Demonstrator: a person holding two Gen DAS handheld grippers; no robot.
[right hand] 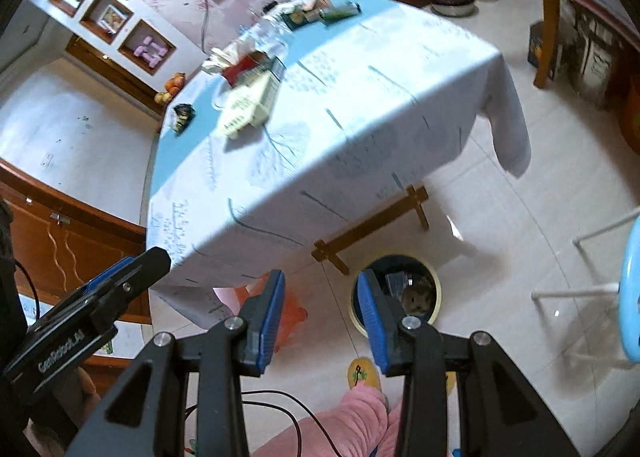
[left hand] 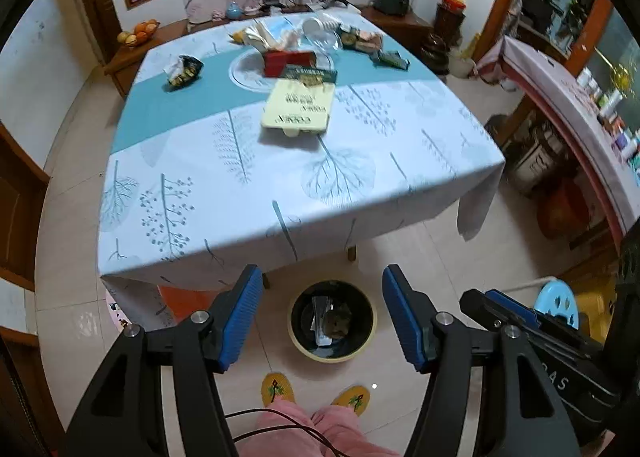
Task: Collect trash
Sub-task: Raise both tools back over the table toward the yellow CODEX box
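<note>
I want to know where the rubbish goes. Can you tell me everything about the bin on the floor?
The bin is round, with a pale yellow rim and a dark inside. It stands upright and open on the tiled floor, just past the table's near edge, in front of the person's yellow slippers. Some papers and a brownish lump already lie inside. Nothing else touches it.

Trash bin (left hand: 333,323) below littered table (left hand: 280,161)
</note>
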